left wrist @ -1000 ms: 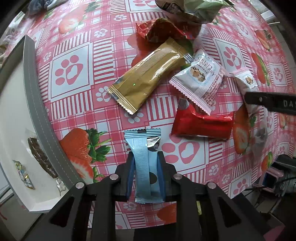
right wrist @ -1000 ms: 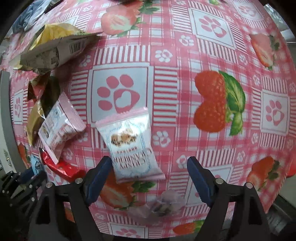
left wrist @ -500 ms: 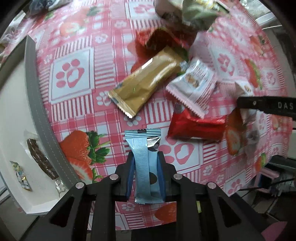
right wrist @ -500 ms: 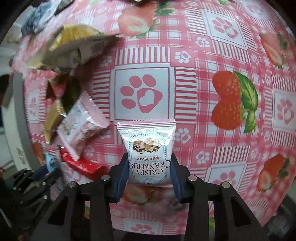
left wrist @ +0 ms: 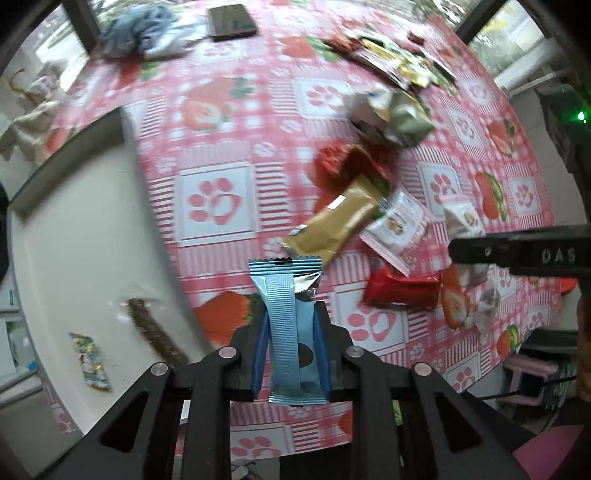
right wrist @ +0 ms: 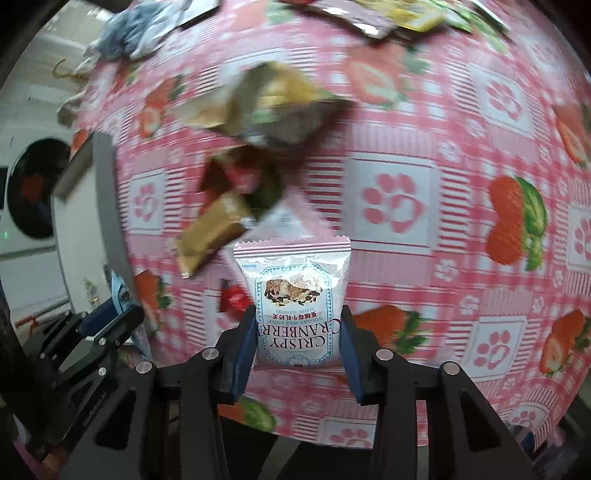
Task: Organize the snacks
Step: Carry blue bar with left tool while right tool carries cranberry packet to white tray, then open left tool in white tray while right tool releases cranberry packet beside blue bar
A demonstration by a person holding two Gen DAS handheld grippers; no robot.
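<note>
1. Left wrist view: the jaws of the left gripper (left wrist: 291, 354) are nearly together, their blue pads pressed on both sides of a light blue snack bar wrapper (left wrist: 290, 325) that stands upright between them, lifted clear of the table.
2. Below it lies a round table (left wrist: 221, 110) under a pink checked oilcloth with paw prints and strawberries. At the table's left edge sits a white tray with a grey rim (left wrist: 74, 240), holding a dark brown bar (left wrist: 155, 336) and a small colourful candy (left wrist: 90, 360).
3. Right of centre the loose snacks lie close together: a gold bar packet (left wrist: 336, 225), a white cranberry packet (left wrist: 399, 225), a red packet (left wrist: 402, 290) and a green-grey bag (left wrist: 399, 122). At the far edge are a phone (left wrist: 231, 20) and a blue-grey cloth (left wrist: 136, 29). The right gripper (left wrist: 517, 253) enters from the right edge, carrying a second white packet.
4. Right wrist view: the jaws of the right gripper (right wrist: 297, 350) have just been closing and now stand partly closed, the pads clamped on a white "Crispy Cranberry" nougat packet (right wrist: 295, 302), held upright above the oilcloth.
5. Left of it, blurred, are the gold bar packet (right wrist: 210, 232), the red packet (right wrist: 232, 297) and the green-grey bag (right wrist: 273, 107). The tray's grey rim (right wrist: 107, 206) and the left gripper (right wrist: 92, 332) show near the table's left edge; beyond it the room shows a white appliance with a round dark door (right wrist: 29, 188).
</note>
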